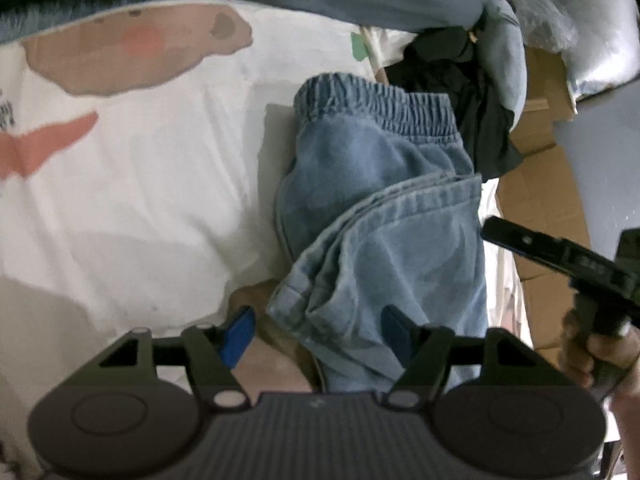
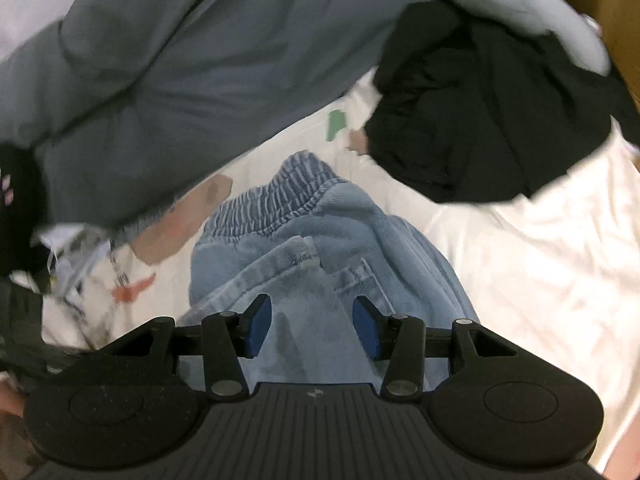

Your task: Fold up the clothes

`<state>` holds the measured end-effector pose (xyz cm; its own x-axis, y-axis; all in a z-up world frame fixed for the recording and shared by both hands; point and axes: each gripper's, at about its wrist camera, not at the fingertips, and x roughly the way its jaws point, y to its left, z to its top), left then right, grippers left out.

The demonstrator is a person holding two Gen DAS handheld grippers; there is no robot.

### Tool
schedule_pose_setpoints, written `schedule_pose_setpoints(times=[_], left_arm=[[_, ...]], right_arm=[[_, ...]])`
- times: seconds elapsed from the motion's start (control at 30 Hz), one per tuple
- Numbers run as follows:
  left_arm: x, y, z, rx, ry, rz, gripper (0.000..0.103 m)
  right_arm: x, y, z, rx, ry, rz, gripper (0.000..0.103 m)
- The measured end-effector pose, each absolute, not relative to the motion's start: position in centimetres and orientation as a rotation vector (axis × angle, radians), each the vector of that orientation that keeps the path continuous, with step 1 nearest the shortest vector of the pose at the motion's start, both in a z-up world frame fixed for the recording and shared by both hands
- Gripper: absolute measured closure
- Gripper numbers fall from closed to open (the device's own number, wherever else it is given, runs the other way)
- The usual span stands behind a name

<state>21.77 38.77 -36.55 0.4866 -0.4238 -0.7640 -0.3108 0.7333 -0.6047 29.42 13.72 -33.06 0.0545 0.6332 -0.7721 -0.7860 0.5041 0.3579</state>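
A pair of light blue denim pants [image 1: 372,184] with an elastic waistband [image 1: 376,108] lies folded over itself on a white printed bedsheet [image 1: 140,184]. My left gripper [image 1: 318,334] hangs over the pants' near end, jaws wide. Its left pad [image 1: 240,336] is clear of the cloth and its right pad [image 1: 396,332] is at the denim's edge. My right gripper [image 2: 313,331] is open just above the pants [image 2: 320,248], and nothing is pinched between its pads. In the left wrist view the right gripper [image 1: 560,256] shows at the right edge, held by a hand [image 1: 600,356].
A grey-blue duvet [image 2: 180,60] is bunched along the far side of the bed. A black garment [image 2: 480,112] lies beyond the waistband. Brown cardboard [image 1: 536,184] and a plastic-wrapped bundle [image 1: 592,40] sit past the bed's right edge. White sheet [image 2: 540,248] spreads right of the pants.
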Motion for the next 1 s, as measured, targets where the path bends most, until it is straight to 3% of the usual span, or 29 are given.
schedule_pose_setpoints(times=[0.13, 0.2, 0.37, 0.4, 0.47, 0.53, 0.6, 1.0], left_arm=[[21.7, 39.2, -36.4, -0.792, 1.037, -0.056, 0.041], [21.8, 39.4, -36.2, -0.786, 1.028, -0.042, 0.061], [21.9, 39.5, -34.9, -0.733, 1.010, -0.062, 0.072], [21.9, 39.5, -34.7, -0.726, 1.008, -0.065, 0.075], [21.9, 39.3, -34.3, -0.710, 1.004, -0.071, 0.077], [22.1, 39.0, -33.6, -0.686, 0.995, -0.081, 0.079], [22.4, 38.8, -32.7, -0.669, 0.981, -0.085, 0.080], [26.7, 38.4, -26.4, -0.539, 0.924, -0.196, 0.082]], right_arm=[[30.2, 15.1, -34.9, -0.209, 1.039, 1.151, 0.051], [30.3, 15.9, -35.6, -0.227, 1.029, 1.186, 0.050], [30.5, 17.6, -36.7, -0.261, 1.006, 1.254, 0.051], [30.6, 17.8, -36.7, -0.258, 1.011, 1.262, 0.059], [30.6, 18.0, -36.6, -0.259, 1.018, 1.274, 0.068], [30.6, 17.8, -36.2, -0.256, 1.020, 1.272, 0.085], [30.6, 17.2, -35.4, -0.243, 1.013, 1.273, 0.089], [32.7, 14.5, -27.2, -0.188, 0.930, 1.213, 0.091]])
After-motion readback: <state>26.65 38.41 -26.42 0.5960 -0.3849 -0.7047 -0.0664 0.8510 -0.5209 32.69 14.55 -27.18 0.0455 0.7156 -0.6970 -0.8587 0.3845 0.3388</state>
